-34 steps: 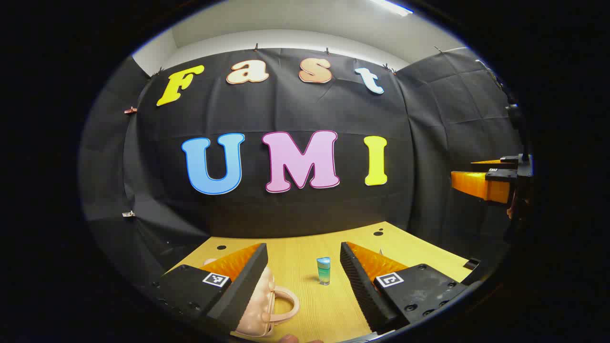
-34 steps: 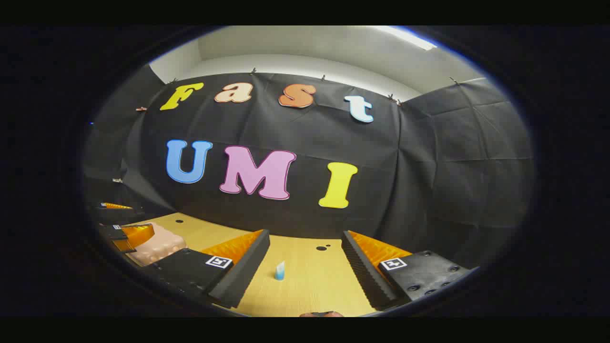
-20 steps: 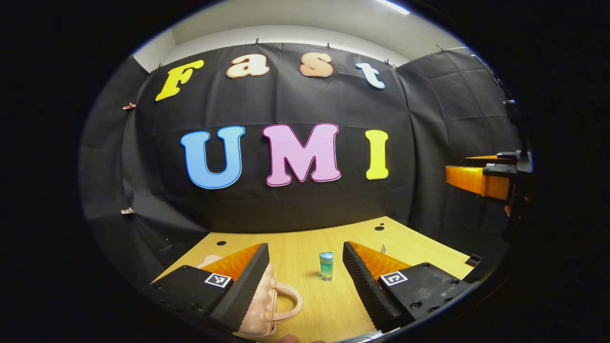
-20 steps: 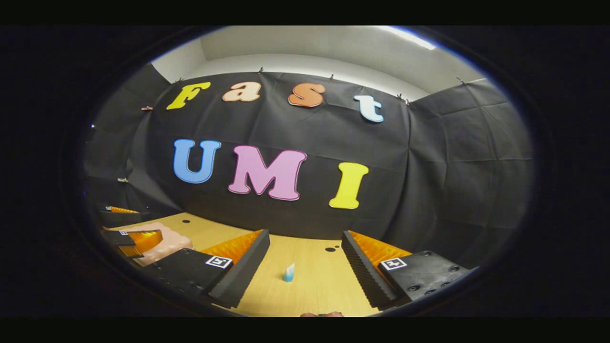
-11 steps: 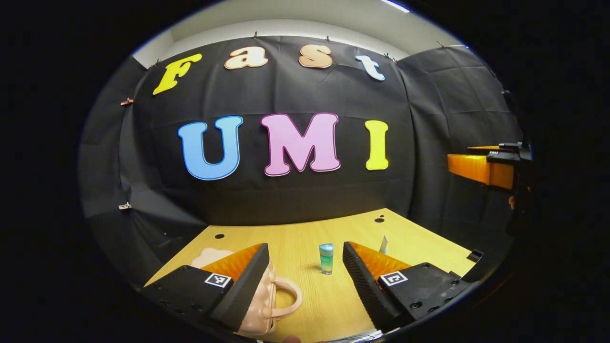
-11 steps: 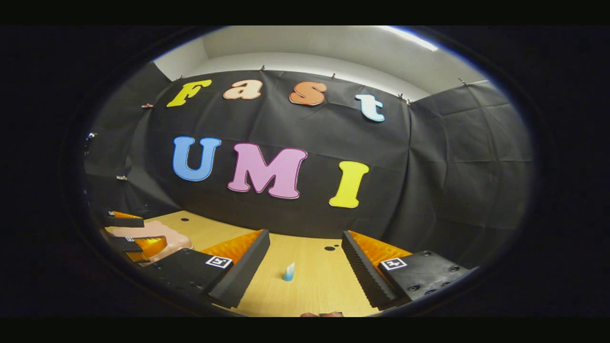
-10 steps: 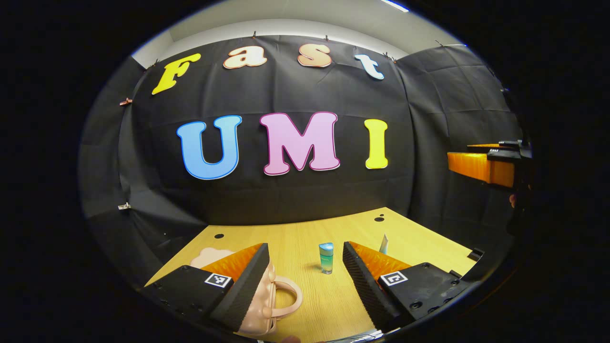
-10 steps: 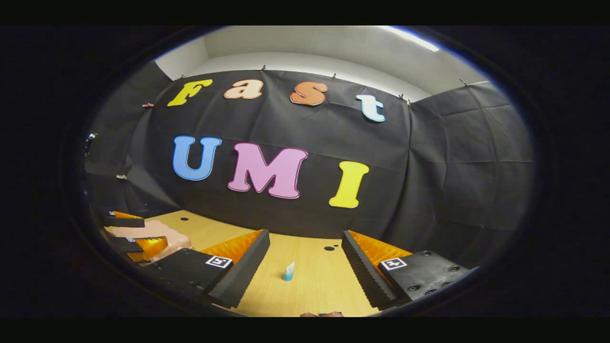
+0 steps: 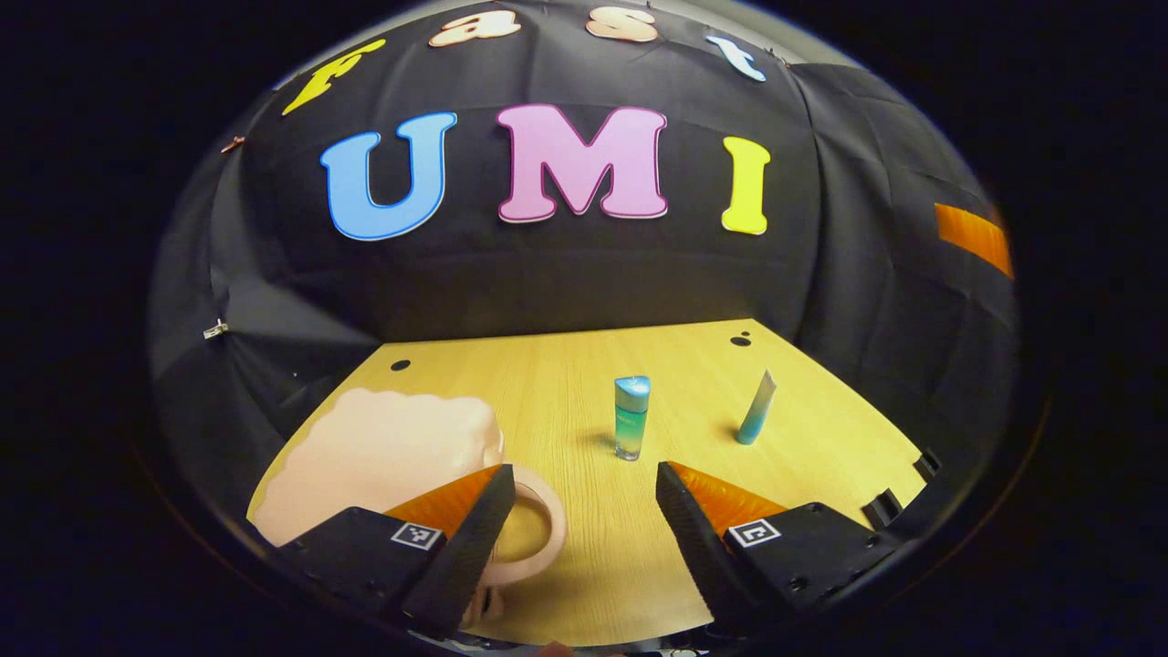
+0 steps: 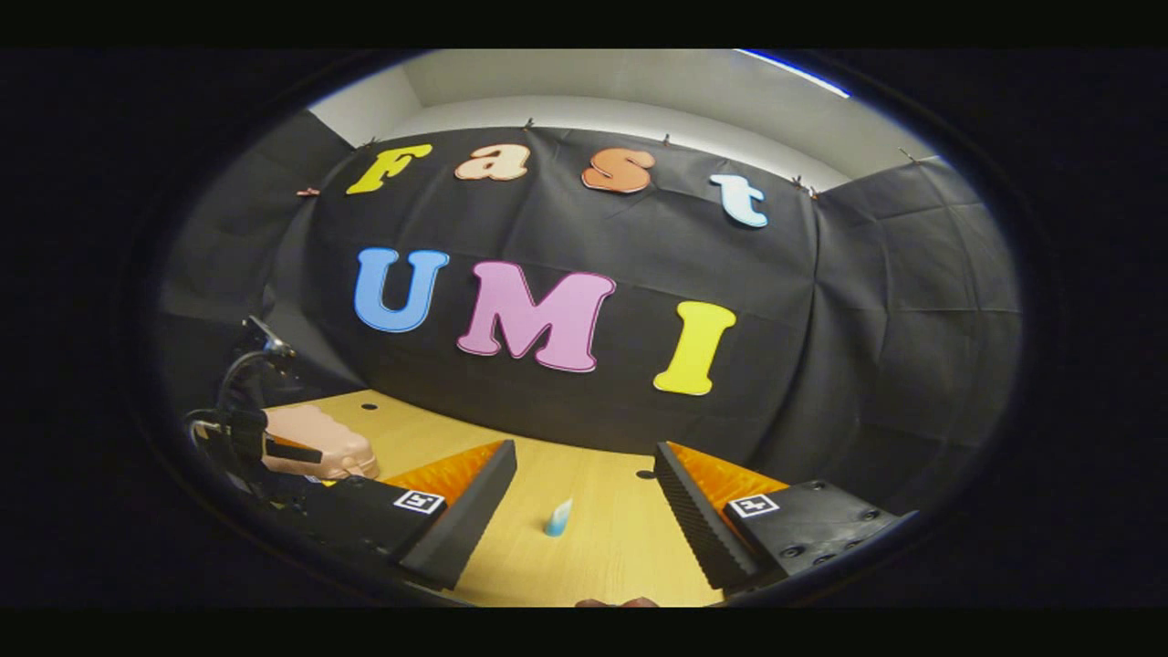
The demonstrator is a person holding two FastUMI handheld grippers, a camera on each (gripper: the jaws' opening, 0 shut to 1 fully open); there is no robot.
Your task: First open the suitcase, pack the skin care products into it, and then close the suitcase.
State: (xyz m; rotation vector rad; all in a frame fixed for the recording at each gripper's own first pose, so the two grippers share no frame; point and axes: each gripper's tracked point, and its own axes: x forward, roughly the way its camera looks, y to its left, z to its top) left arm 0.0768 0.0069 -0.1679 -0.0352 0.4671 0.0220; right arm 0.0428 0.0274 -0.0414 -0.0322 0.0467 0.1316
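Our left tool [image 9: 579, 474] hangs above the near edge of the wooden bench [image 9: 821, 438] with its fingers spread wide and nothing between them. Just under its left finger [image 9: 465, 538] lies the pink suitcase [image 9: 383, 452], closed and flat on the bench, its loop handle [image 9: 534, 538] turned toward the gap between the fingers. Beyond the gap, and a little right of centre, we see a small teal bottle [image 9: 630, 417] standing upright on the bench. Farther right, well apart from the suitcase, a slim blue-and-white tube [image 9: 756, 409] stands on its cap and leans slightly.

Our right tool [image 10: 584, 484] is likewise released, fingers wide apart and empty, held over the right part of the bench [image 10: 620, 547]. We see the tube [image 10: 557, 517] on the bench ahead of it, lined up with the gap between its fingers but not touched by either. Far to the left in the right gripper view we see the suitcase [image 10: 315, 438] with the left tool [image 10: 265, 452] just in front of it.
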